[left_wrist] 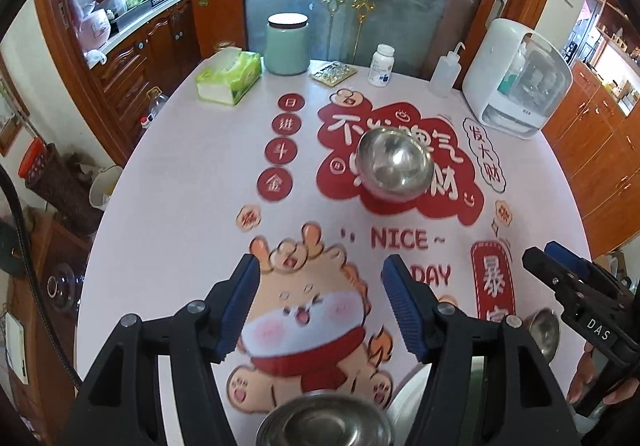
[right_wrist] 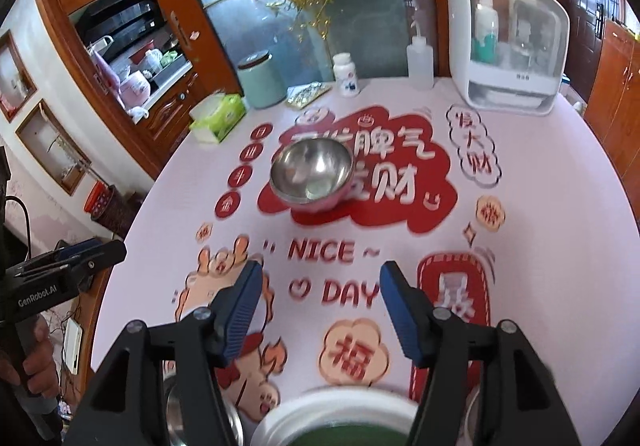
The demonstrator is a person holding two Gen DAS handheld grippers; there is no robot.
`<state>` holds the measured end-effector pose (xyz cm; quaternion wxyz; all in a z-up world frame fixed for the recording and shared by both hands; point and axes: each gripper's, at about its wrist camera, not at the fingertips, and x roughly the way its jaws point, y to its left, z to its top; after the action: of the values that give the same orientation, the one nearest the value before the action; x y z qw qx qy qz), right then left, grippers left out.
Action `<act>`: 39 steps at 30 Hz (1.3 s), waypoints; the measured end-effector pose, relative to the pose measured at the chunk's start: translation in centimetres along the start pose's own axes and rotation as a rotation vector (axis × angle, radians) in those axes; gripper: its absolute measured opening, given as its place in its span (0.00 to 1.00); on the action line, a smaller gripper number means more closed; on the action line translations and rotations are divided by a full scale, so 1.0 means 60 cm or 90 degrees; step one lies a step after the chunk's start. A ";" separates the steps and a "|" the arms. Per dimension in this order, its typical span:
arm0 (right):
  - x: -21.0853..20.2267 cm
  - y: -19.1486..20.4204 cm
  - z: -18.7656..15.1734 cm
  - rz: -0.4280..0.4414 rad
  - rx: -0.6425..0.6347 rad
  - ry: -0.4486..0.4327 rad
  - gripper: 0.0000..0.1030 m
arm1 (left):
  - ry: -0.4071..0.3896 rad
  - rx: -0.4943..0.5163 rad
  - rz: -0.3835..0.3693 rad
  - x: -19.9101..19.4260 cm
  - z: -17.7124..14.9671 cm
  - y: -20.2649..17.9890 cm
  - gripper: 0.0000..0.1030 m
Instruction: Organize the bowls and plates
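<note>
Both my left gripper (left_wrist: 320, 302) and right gripper (right_wrist: 320, 306) gape empty, so I probably reach next for the steel bowl (left_wrist: 395, 165) mid-table.

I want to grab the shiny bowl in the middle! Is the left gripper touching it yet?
Apart. In the left wrist view, the left gripper is open, and bare tablecloth shows between its fingers and the steel bowl farther ahead.

Both grippers are black angular plastic with round silver screws, and their fingers (left_wrist: 240, 302) carry ribbed blue pads. The right gripper (left_wrist: 560, 266) bears white "DAS" lettering; the left gripper (right_wrist: 80, 262) reads "GenRobot.AI". Bare skin shows on the hand (right_wrist: 24, 350) gripping its handle.
</note>
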<state>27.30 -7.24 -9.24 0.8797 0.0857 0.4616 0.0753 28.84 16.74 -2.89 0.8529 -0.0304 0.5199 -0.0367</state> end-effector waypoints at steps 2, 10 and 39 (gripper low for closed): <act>0.011 -0.004 0.017 0.001 0.001 -0.001 0.60 | 0.001 0.000 -0.001 0.013 0.026 -0.010 0.61; 0.080 -0.022 0.078 0.001 -0.012 0.008 0.60 | 0.006 -0.008 0.016 0.079 0.102 -0.028 0.64; 0.309 -0.072 0.088 0.093 0.076 0.095 0.60 | 0.063 -0.032 -0.022 0.321 0.125 -0.062 0.64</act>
<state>42.34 -7.97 -22.07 0.8285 0.1653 0.5218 0.1180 44.22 11.30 -16.15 0.8244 -0.0587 0.5615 -0.0397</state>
